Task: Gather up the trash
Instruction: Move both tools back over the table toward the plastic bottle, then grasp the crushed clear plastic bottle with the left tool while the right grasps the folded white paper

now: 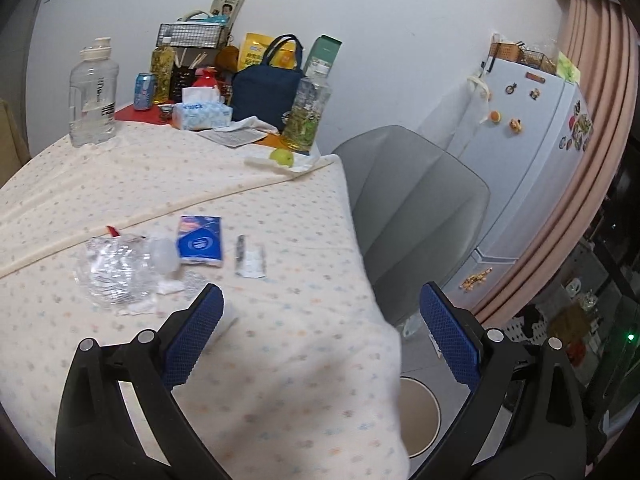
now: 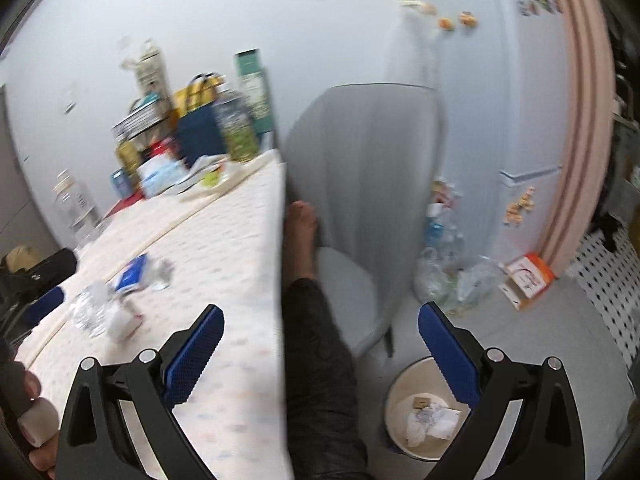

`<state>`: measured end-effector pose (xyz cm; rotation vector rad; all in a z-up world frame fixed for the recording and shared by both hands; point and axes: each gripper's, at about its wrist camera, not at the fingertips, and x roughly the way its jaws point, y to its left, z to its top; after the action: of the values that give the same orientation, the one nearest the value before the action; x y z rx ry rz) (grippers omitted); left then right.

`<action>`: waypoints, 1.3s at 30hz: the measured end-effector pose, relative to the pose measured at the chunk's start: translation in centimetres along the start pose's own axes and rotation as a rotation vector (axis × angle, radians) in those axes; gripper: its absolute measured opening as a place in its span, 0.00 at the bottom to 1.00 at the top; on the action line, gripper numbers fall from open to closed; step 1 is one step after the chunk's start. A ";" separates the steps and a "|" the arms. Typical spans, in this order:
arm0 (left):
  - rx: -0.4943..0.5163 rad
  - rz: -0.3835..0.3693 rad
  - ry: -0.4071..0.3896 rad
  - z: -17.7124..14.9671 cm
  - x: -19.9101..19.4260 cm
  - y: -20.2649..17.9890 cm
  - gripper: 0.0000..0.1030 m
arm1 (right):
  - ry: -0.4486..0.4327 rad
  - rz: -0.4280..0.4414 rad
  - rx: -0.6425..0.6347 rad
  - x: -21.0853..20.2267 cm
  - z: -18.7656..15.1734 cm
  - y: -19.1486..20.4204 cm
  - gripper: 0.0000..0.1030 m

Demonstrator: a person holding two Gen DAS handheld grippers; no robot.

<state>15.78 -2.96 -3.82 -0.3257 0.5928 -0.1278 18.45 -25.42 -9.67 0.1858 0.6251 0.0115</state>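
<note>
Two hand-held grippers hang over the near edge of a tabletop [image 1: 280, 360] covered in a pale, dotted cloth. The left hand-held gripper [image 1: 320, 332] has its blue-padded jaws spread wide with nothing between them, and the right hand-held gripper [image 2: 320, 352] is likewise wide and empty, straddling the tabletop's edge with one finger over the cloth and the other over the floor.

On the cloth, ahead of the left hand-held gripper, lies the trash: a crushed clear plastic bottle [image 1: 116, 270], a blue tissue packet [image 1: 200, 240] just beside it, a small clear wrapper [image 1: 251, 258] a little further right, and bits of white crumpled paper [image 1: 170, 286] near the bottle. A fold in the cloth runs across the surface behind them.

At the far end of the tabletop stand a large clear water jug [image 1: 93, 94], a tissue box [image 1: 202, 114], a navy tote bag [image 1: 266, 88], a drink can [image 1: 144, 90] and a green fruit [image 1: 282, 157].

Beside the tabletop is a grey chair [image 1: 408, 208], and beyond it a white fridge [image 1: 532, 160] dotted with magnets, next to a pink curtain [image 1: 592, 120]. On the grey floor below the right hand-held gripper sits a round waste bin [image 2: 420, 420] with some paper scraps already inside. Clear plastic bags and bottles [image 2: 444, 268] pile on the floor by the fridge.
</note>
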 end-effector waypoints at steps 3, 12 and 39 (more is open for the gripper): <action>-0.020 0.005 -0.020 -0.1 -0.6 1.6 0.95 | 0.012 0.021 -0.021 0.6 -0.1 1.7 0.93; -0.159 0.073 -0.119 -0.2 -2.5 8.7 0.95 | 0.032 0.065 -0.076 2.1 -0.6 6.9 0.93; -0.369 0.002 0.067 -0.9 2.8 21.6 0.94 | 0.207 0.253 -0.192 7.4 -2.9 18.4 0.93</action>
<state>18.08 16.53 -13.24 -0.6800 0.6834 -0.0268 23.60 -6.30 -13.01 0.0771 0.7985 0.3374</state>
